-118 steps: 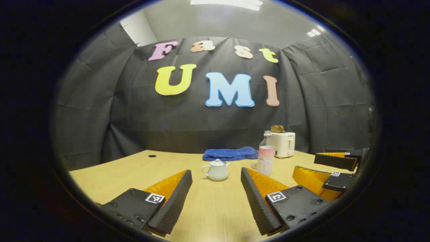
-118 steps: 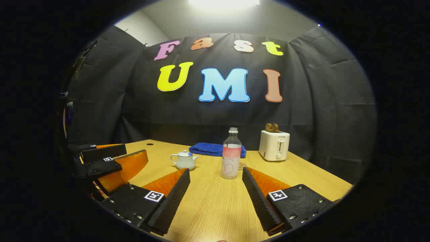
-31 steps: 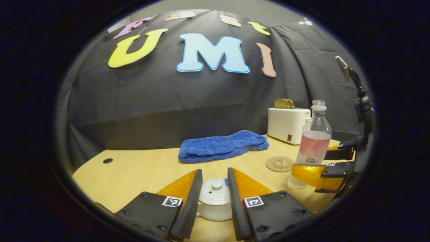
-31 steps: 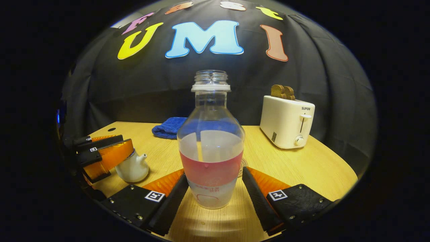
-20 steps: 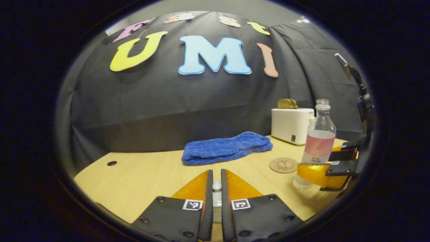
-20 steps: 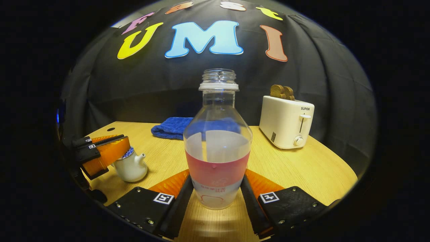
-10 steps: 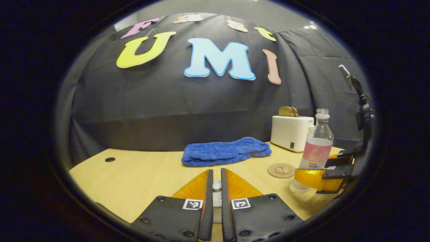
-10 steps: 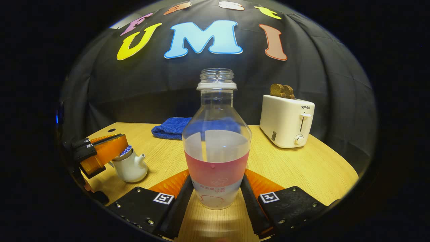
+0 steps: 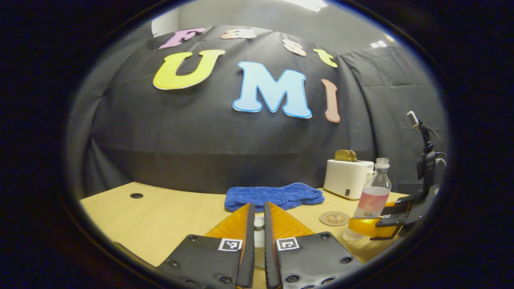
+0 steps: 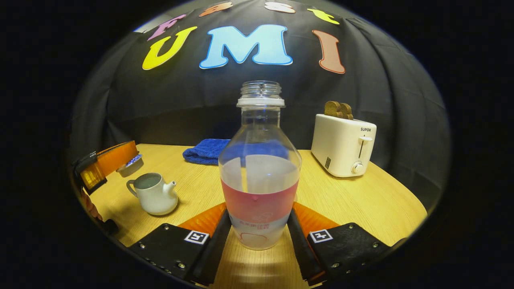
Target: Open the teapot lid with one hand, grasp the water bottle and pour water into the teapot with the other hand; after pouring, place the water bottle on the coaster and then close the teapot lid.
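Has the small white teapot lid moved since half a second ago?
Yes. The small white teapot lid, held in the left claw, has risen off the white teapot standing on the table.

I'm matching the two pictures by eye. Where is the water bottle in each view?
Left gripper view: water bottle near the right edge, just right of the coaster.
Right gripper view: water bottle at dead centre, gripped by the right claw.
Shared landmark: the white toaster behind it.

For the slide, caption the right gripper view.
Right gripper clamps the water bottle while the left gripper holds the lid above the open teapot.
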`<action>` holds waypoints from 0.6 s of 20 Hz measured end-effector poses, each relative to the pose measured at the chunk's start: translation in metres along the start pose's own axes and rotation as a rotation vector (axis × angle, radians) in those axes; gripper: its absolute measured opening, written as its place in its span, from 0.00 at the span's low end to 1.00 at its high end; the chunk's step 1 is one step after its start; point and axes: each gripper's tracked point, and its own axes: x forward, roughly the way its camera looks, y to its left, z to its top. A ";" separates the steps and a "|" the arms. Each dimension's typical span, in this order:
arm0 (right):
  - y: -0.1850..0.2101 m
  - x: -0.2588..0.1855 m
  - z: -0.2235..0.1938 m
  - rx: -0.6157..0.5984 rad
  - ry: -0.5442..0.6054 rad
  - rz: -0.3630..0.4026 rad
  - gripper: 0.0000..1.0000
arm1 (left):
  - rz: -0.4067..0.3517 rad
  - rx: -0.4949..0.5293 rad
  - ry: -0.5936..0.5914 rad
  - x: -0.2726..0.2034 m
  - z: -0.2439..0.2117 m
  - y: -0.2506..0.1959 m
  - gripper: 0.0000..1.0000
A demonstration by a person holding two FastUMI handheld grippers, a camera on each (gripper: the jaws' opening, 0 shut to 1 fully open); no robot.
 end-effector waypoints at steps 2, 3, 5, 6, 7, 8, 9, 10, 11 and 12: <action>0.001 -0.001 0.000 -0.001 -0.001 0.010 0.76 | 0.026 0.004 0.000 -0.008 0.000 0.016 0.20; 0.001 -0.001 0.001 -0.004 -0.002 0.010 0.76 | 0.034 0.000 0.002 -0.013 -0.002 0.023 0.20; 0.001 -0.001 0.001 -0.011 -0.005 0.007 0.76 | 0.053 0.003 0.012 -0.024 -0.009 0.043 0.20; 0.001 -0.001 0.000 -0.015 -0.006 0.003 0.76 | 0.066 0.004 0.016 -0.029 -0.010 0.054 0.20; 0.001 -0.002 0.002 -0.021 -0.008 0.000 0.76 | 0.078 -0.001 0.015 -0.036 -0.012 0.067 0.20; 0.002 -0.002 0.001 -0.032 -0.009 -0.003 0.76 | 0.093 -0.010 0.006 -0.039 -0.010 0.078 0.21; 0.003 -0.003 0.002 -0.043 -0.012 -0.007 0.76 | 0.108 -0.022 -0.005 -0.040 -0.008 0.088 0.20; 0.003 -0.004 0.002 -0.059 -0.012 -0.014 0.76 | 0.120 -0.033 -0.012 -0.041 -0.006 0.096 0.20; 0.004 -0.006 0.002 -0.082 -0.018 -0.026 0.76 | 0.133 -0.041 -0.018 -0.041 -0.007 0.104 0.20; 0.003 -0.007 0.003 -0.111 -0.021 -0.048 0.76 | 0.144 -0.049 -0.019 -0.040 -0.008 0.110 0.17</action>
